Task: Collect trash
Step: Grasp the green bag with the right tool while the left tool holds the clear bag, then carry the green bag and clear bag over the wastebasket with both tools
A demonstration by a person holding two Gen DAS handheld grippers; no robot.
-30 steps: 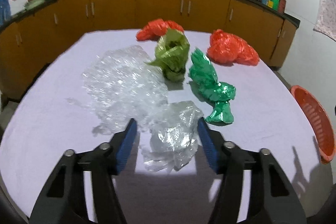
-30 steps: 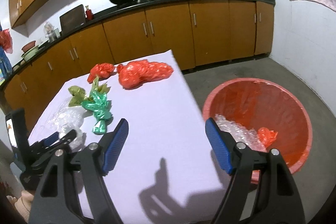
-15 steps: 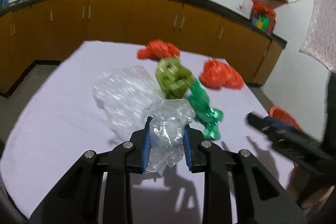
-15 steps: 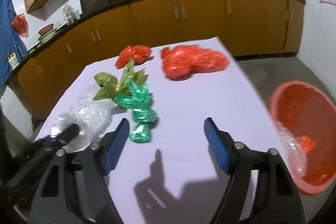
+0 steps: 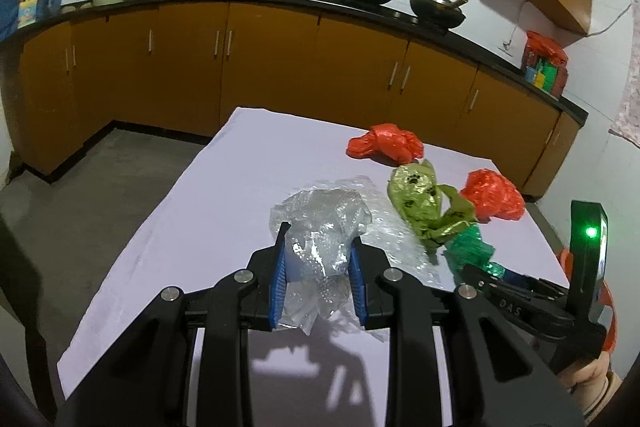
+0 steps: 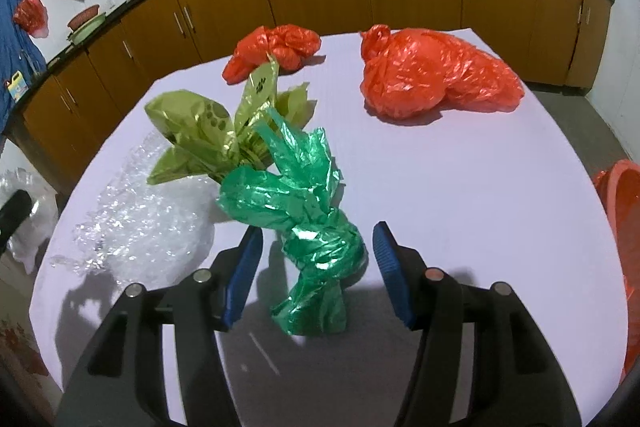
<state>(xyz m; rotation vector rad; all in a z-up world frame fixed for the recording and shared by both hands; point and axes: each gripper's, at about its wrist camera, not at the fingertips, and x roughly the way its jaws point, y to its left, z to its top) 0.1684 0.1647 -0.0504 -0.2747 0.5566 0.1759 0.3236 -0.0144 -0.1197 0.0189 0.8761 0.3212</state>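
Your left gripper (image 5: 318, 281) is clamped on a crumpled clear plastic bag (image 5: 320, 227), its blue pads pressing both sides and the bag lifted off the lilac table (image 5: 208, 211). Your right gripper (image 6: 318, 277) is closing around the knotted green bag (image 6: 308, 227), which lies between the pads with neither touching it. Left of that bag lies a sheet of bubble wrap (image 6: 136, 223); just behind it is an olive-green bag (image 6: 208, 131). Farther back lie a small red bag (image 6: 276, 51) and a large red bag (image 6: 432, 75). The red basket (image 6: 618, 203) sits off the table's right edge.
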